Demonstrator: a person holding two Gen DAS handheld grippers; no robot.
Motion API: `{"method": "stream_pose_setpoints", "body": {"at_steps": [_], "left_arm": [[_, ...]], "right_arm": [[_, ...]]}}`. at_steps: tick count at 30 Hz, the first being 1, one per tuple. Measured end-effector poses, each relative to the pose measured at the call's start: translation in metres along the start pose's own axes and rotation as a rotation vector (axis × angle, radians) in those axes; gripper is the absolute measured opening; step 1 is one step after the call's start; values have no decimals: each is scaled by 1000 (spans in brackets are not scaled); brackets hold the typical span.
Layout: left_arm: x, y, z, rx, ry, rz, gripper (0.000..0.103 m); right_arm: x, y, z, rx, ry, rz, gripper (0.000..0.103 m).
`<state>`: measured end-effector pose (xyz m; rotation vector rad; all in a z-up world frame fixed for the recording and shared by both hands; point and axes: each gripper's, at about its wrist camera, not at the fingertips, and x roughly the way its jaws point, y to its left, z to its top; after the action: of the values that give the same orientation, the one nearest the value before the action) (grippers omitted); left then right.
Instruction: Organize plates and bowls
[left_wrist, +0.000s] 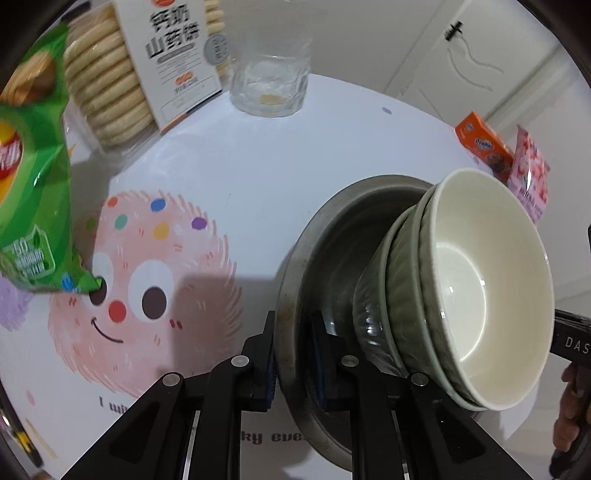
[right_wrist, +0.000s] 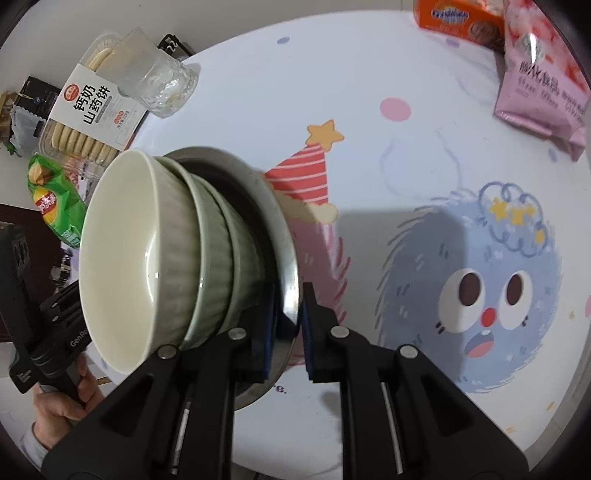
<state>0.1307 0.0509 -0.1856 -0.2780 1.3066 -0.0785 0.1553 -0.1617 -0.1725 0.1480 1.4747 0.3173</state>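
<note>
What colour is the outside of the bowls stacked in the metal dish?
Pale sage green with vertical ribbing; insides cream. The stacked bowls show best in the right wrist view.

Open tablecloth (right_wrist: 369, 92) in the middle, free to pass. Metal dish (left_wrist: 295, 295) with stacked bowls (left_wrist: 480, 288) blocks the near centre, a gripper clamped on its rim from each side. Far edge crowded: biscuit box (left_wrist: 173, 55), glass (left_wrist: 271, 85) just beside it, green chip bag (left_wrist: 33, 206) at the left. Orange box (right_wrist: 458, 18) and pink bag (right_wrist: 543, 85) fill the other corner.
</note>
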Motion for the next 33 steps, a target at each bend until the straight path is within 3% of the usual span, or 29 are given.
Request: {"method": "stream_pose_setpoints", "body": {"at_steps": [2, 3, 4, 5, 6, 8, 10, 11, 12, 14, 21, 28, 33], "left_arm": [[-1, 3, 0, -13, 13, -8, 16], [-2, 3, 0, -13, 20, -11, 17], [-3, 4, 0, -19, 25, -5, 19], [-6, 5, 0, -22, 22, 1, 24], [-10, 5, 1, -25, 8, 1, 35], [-18, 4, 2, -24, -11, 34, 48], [-21, 7, 2, -31, -9, 39, 55], [-23, 10, 2, -40, -9, 34, 68], [-26, 13, 1, -54, -11, 18, 92], [-37, 20, 0, -78, -34, 19, 103], [-65, 13, 1, -60, -65, 38, 103], [-102, 2, -6, -65, -135, 8, 103], [-152, -7, -16, -77, -292, 22, 103]], "right_arm": [[-6, -2, 0, 6, -28, -29, 35], [-10, -6, 0, 20, -42, -33, 54], [-14, -10, 2, 41, -60, -15, 62], [-18, -15, 3, 65, -74, -38, 78], [-21, -20, 4, 79, -87, -48, 91], [-28, -25, 6, 102, -100, -9, 94], [-33, -26, 7, 105, -111, -14, 94], [-35, -25, 7, 97, -116, -20, 94], [-36, -23, 7, 96, -123, -21, 94], [-40, -22, 6, 99, -132, -19, 94], [-47, -10, 0, 72, -160, -72, 99], [-70, -4, -7, 53, -198, -95, 101], [-101, 14, -20, -9, -258, -127, 102]]}}
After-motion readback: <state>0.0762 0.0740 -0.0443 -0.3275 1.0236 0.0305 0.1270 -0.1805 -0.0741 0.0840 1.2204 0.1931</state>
